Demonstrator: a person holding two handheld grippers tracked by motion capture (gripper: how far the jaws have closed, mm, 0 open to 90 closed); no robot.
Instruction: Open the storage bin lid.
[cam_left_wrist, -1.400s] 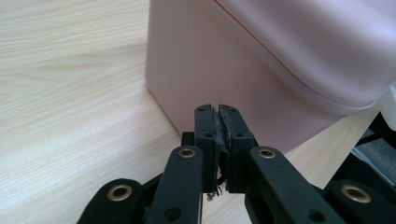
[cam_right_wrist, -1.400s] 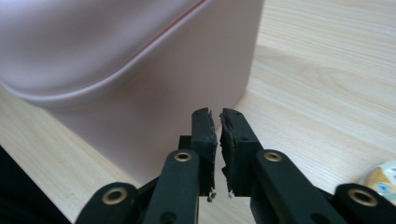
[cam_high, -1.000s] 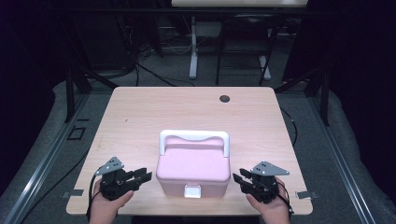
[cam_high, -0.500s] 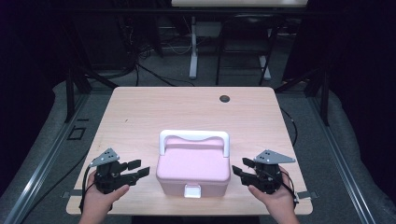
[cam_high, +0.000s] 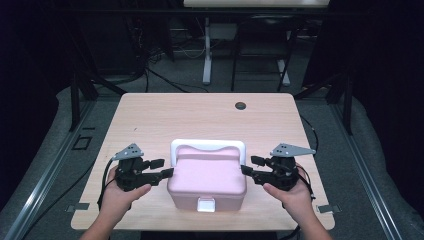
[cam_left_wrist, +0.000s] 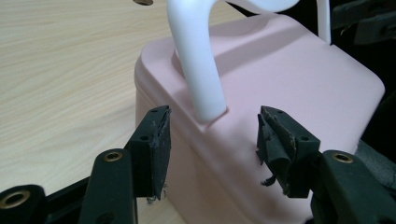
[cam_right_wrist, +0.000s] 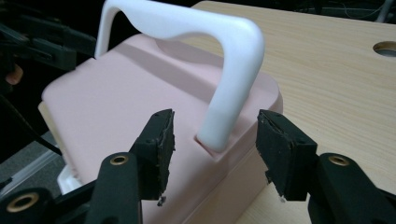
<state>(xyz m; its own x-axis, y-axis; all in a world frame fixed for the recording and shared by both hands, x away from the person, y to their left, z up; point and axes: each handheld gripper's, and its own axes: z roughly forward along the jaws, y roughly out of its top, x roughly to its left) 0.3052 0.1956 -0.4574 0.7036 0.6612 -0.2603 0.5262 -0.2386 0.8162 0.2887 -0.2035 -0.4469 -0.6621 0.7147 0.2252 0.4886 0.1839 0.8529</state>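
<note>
A pink box with a white arched handle stands upright near the table's front edge. My left gripper is level at the box's left side, and my right gripper is at its right side. Both point inward at the box. In the left gripper view the jaws stand apart on either side of the handle's foot without touching it. The right gripper view shows the same at the handle's other foot, with the right gripper open. Both pairs of jaws have just been opening, and neither grips anything.
The light wooden table has a dark round hole near its far edge. A white latch sits on the box's front. Dark floor, cables and stand legs lie beyond the table.
Both grippers have risen beside the box, from its lower sides to lid height. Their jaws have spread wider. The box has not moved.
</note>
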